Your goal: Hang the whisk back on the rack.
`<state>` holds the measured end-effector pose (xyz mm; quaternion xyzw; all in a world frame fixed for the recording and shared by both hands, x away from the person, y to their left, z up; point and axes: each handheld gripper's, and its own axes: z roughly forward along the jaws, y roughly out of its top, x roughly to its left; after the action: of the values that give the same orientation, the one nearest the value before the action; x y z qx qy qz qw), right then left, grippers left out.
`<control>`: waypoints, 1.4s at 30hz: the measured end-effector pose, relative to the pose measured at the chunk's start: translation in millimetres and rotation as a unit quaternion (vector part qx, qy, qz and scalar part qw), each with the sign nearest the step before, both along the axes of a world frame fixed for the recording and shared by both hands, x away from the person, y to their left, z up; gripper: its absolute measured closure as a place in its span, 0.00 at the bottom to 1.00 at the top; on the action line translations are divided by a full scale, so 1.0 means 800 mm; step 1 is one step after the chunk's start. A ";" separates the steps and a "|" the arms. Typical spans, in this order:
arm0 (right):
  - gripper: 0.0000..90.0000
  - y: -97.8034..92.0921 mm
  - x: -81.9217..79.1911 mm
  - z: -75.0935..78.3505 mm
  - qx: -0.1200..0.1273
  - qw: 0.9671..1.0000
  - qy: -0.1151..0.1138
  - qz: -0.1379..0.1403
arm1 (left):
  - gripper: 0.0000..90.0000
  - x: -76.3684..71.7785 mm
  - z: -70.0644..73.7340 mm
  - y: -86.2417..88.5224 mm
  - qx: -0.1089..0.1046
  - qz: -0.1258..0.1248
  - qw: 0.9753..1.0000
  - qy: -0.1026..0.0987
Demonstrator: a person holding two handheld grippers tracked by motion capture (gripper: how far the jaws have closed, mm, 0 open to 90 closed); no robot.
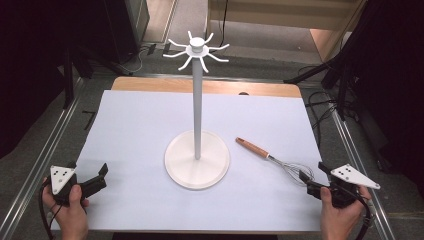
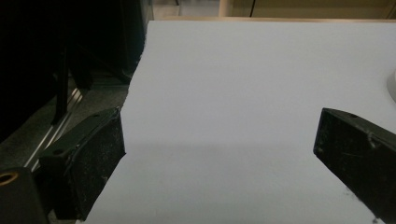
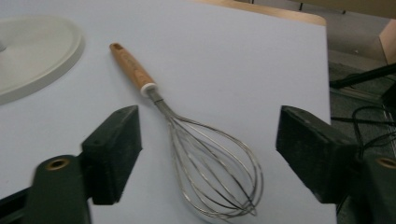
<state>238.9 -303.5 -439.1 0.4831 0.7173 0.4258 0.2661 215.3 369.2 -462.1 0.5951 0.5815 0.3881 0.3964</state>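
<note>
Right gripper view: the whisk [image 3: 205, 158] lies wire-end nearest between the spread jaws of the right gripper [image 3: 208, 154], handle slanting toward the stand base [image 3: 32, 56]; the left gripper [image 2: 219, 154], also spread, waits beyond that base.

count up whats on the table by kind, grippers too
whisk: 1
white hook stand: 1
gripper: 2, left gripper and right gripper, both open
total: 4

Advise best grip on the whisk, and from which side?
Likely the wooden handle of the whisk, from above, jaws across it: it's straight, solid and lies flat, while the wire head would flex. The open right gripper is nearest.
</note>
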 end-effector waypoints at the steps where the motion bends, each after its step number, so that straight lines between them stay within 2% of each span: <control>1: 0.16 0.005 0.000 0.001 -0.012 1.000 -0.001 0.007 | 0.03 0.000 0.000 0.000 0.000 0.000 1.000 0.000; 2: 0.16 0.011 0.000 0.002 -0.021 1.000 -0.001 0.012 | 0.03 0.000 0.000 0.000 0.000 0.000 1.000 0.000; 3: 0.15 0.019 0.002 0.005 -0.026 0.999 0.001 0.036 | 0.03 0.000 0.000 0.000 0.000 0.000 1.000 -0.001; 7: 0.15 0.038 0.007 0.008 -0.041 0.997 0.010 0.064 | 0.03 0.000 0.000 0.000 0.003 -0.001 1.000 0.002; 8: 0.15 0.038 0.007 0.008 -0.041 0.997 0.010 0.064 | 0.03 0.000 0.000 0.000 0.003 -0.001 1.000 0.002; 9: 0.15 0.048 0.012 0.008 -0.052 0.995 0.019 0.080 | 0.03 0.001 0.000 0.000 0.003 0.000 1.000 0.006; 10: 0.15 0.048 0.012 0.008 -0.052 0.995 0.019 0.080 | 0.03 0.001 0.000 0.000 0.003 0.000 1.000 0.006; 11: 0.17 0.059 0.017 0.008 -0.070 0.993 0.026 0.089 | 0.03 0.002 0.000 0.000 0.005 0.000 1.000 0.008; 15: 0.22 0.077 0.027 0.005 -0.103 0.988 0.036 0.107 | 0.03 0.002 0.000 -0.001 0.005 -0.001 1.000 0.009; 16: 0.22 0.077 0.027 0.005 -0.103 0.988 0.036 0.107 | 0.03 0.002 0.000 -0.001 0.005 -0.001 1.000 0.009; 17: 0.22 0.081 0.030 0.005 -0.108 0.987 0.040 0.113 | 0.03 0.002 0.000 0.000 0.004 -0.001 1.000 0.009; 19: 0.24 0.090 0.041 0.005 -0.123 0.983 0.052 0.129 | 0.03 0.002 0.000 0.000 0.004 -0.001 1.000 0.009; 20: 0.24 0.090 0.041 0.005 -0.123 0.983 0.052 0.129 | 0.03 0.002 0.000 0.000 0.004 -0.001 1.000 0.009; 21: 0.26 0.096 0.048 0.004 -0.133 0.979 0.062 0.138 | 0.03 0.002 0.000 -0.001 0.005 -0.001 1.000 0.009; 23: 0.27 0.100 0.054 0.004 -0.143 0.977 0.069 0.142 | 0.03 0.002 0.000 -0.001 0.004 -0.001 1.000 0.010; 24: 0.27 0.100 0.054 0.004 -0.143 0.977 0.069 0.142 | 0.03 0.002 0.000 -0.001 0.004 -0.001 1.000 0.010; 25: 0.29 0.105 0.061 0.004 -0.153 0.974 0.078 0.150 | 0.03 0.002 0.000 0.000 0.004 -0.002 1.000 0.009; 26: 0.30 0.106 0.064 0.005 -0.161 0.972 0.079 0.151 | 0.03 0.002 0.000 -0.001 0.005 -0.001 1.000 0.010; 27: 0.30 0.106 0.064 0.005 -0.161 0.972 0.079 0.151 | 0.03 0.002 0.000 -0.001 0.005 -0.001 1.000 0.010; 28: 0.31 0.110 0.070 0.007 -0.171 0.969 0.086 0.159 | 0.03 0.002 0.000 -0.001 0.005 -0.002 1.000 0.010; 32: 0.33 0.117 0.083 0.010 -0.192 0.960 0.102 0.174 | 0.03 0.002 0.000 -0.001 0.006 -0.002 1.000 0.009; 38: 0.42 0.127 0.101 0.013 -0.211 0.951 0.134 0.182 | 0.03 0.002 0.000 -0.001 0.006 -0.003 1.000 0.011; 41: 0.46 0.131 0.111 0.016 -0.234 0.944 0.142 0.184 | 0.03 0.002 0.000 -0.001 0.006 -0.003 1.000 0.010; 42: 0.46 0.133 0.114 0.017 -0.241 0.943 0.142 0.181 | 0.03 0.002 0.000 -0.001 0.006 -0.003 1.000 0.010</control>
<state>329.7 -196.7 -425.1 0.3216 0.9042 0.2085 0.1884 217.2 368.6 -462.1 0.6030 0.5812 0.3845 0.3883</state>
